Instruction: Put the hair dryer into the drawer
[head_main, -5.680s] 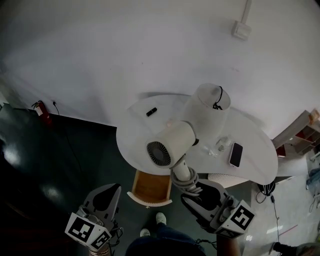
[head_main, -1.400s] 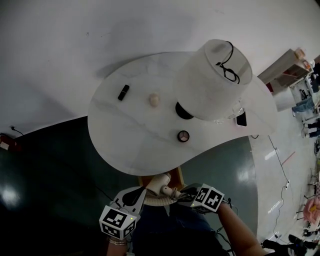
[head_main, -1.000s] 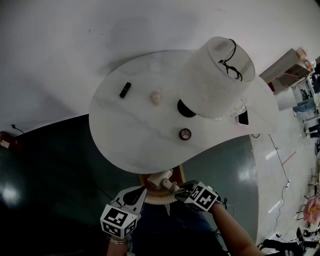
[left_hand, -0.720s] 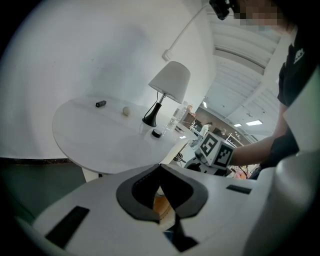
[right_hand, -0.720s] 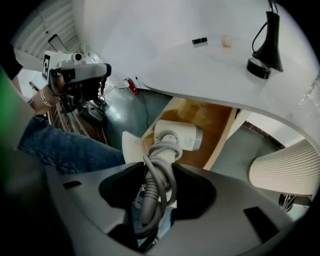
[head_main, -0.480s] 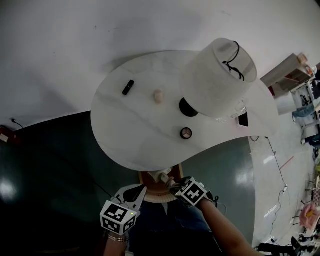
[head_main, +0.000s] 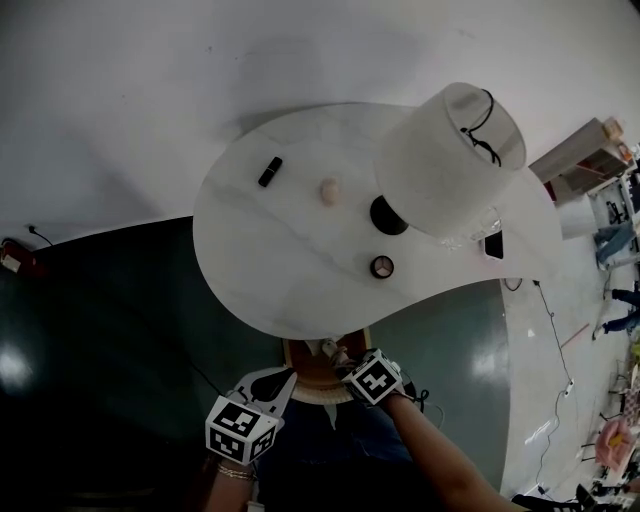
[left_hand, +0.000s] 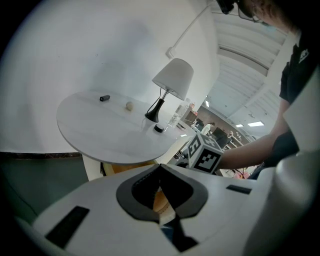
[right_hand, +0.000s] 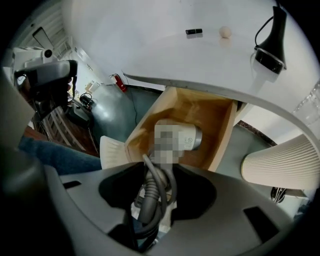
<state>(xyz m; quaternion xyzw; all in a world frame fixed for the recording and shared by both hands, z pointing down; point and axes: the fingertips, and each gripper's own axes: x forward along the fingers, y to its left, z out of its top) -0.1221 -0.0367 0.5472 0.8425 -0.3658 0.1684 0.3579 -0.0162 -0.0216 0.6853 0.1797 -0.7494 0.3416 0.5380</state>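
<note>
The white hair dryer (right_hand: 187, 137) hangs nose-down inside the open wooden drawer (right_hand: 226, 131), its body just above the drawer floor. My right gripper (right_hand: 157, 172) is shut on its handle and the grey cord wound round it, pointing steeply down. In the head view the right gripper (head_main: 347, 364) is over the drawer (head_main: 300, 358) under the table's near edge, and only a bit of the hair dryer (head_main: 328, 349) shows. My left gripper (head_main: 283, 380) waits to the left of the drawer. Its pads (left_hand: 160, 167) meet at the tips with nothing held.
On the white table (head_main: 260, 260) stand a lamp with a white shade (head_main: 450, 160), a small black thing (head_main: 269, 171), a pale ball (head_main: 329, 190), a round compact (head_main: 381, 266) and a phone (head_main: 493, 243). A ribbed cream pedestal (right_hand: 280, 167) stands right of the drawer.
My right gripper has sunk with the hair dryer, which now sits lower in the drawer. The left gripper has kept its place.
</note>
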